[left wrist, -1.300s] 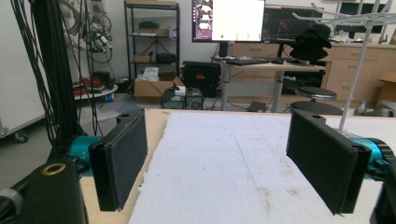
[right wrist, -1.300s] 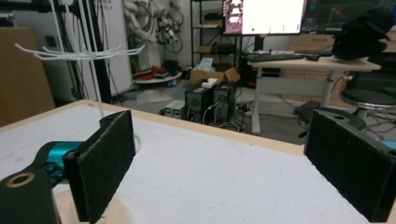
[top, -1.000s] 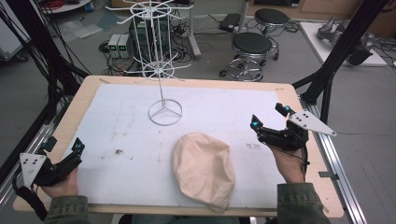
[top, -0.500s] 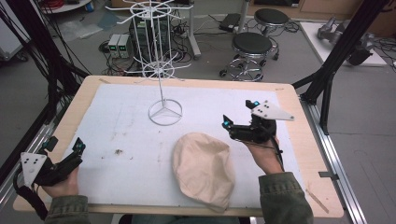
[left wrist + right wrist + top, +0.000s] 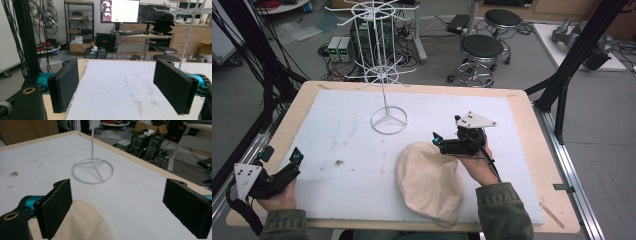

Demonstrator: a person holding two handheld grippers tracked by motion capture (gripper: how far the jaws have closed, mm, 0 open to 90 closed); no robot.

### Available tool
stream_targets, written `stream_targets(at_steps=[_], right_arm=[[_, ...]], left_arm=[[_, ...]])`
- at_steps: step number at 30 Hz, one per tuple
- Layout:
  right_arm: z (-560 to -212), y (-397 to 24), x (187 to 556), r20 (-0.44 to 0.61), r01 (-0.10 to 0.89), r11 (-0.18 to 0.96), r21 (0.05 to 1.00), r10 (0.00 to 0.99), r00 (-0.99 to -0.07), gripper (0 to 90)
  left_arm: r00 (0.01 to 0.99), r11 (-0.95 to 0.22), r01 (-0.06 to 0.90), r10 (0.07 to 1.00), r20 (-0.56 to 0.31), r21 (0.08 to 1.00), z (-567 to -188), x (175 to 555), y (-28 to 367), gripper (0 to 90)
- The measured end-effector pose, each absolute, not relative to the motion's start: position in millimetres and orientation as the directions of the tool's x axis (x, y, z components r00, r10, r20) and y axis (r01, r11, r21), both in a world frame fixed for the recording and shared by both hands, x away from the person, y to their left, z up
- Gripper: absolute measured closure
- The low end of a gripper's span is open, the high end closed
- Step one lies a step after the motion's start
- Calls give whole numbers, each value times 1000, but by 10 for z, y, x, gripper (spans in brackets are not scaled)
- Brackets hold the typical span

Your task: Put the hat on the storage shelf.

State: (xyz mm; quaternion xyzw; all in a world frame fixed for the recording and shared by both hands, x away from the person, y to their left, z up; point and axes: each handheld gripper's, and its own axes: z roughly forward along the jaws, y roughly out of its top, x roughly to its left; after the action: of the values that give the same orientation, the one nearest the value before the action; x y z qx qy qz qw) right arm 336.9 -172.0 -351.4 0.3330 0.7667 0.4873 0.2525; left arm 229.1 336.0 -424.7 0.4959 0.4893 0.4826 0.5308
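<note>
White table (image 5: pixel 337 130), wire rack (image 5: pixel 384 75) at 12.
Right gripper (image 5: pixel 438 140) wide apart at the cap's (image 5: pixel 429 182) top edge; left gripper (image 5: pixel 282 159) apart at 8.

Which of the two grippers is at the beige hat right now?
The right gripper, jaws open at the far edge of the beige hat. The left gripper sits apart at the table's near left corner.

Beige cap (image 5: pixel 429 182), lower centre: soft matt cloth, faintly wrinkled. White stand (image 5: pixel 388 120), upper centre: thin painted metal wire, smooth. Table (image 5: pixel 517 105): pale wood rim; white matt foam-like sheet (image 5: pixel 352 135) on top, scuffed. Right gripper (image 5: pixel 117 205) pads (image 5: pixel 186 207): black, rough, matt.
</note>
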Motion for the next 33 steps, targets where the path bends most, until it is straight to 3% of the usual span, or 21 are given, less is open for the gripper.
stream_targets(at_steps=[6,11,23,33], right_arm=[[-3662,-1596,3433,-47,324,348,880,743,-668,81],[-3823,-1584,3483,65,404,287,869,743,-667,81],[-4026,-1461,3555,-5,450,447,773,715,-700,81],[-4163,-1456,3618,2,515,487,706,725,-689,81]], left_arm=[[57,43,-29,998,-41,999,-4246,2291,3364,208],[57,48,-29,997,-46,998,-4248,2291,3371,209],[58,55,-30,997,-53,998,-4250,2295,3379,209],[58,56,-28,997,-55,998,-4251,2295,3384,209]])
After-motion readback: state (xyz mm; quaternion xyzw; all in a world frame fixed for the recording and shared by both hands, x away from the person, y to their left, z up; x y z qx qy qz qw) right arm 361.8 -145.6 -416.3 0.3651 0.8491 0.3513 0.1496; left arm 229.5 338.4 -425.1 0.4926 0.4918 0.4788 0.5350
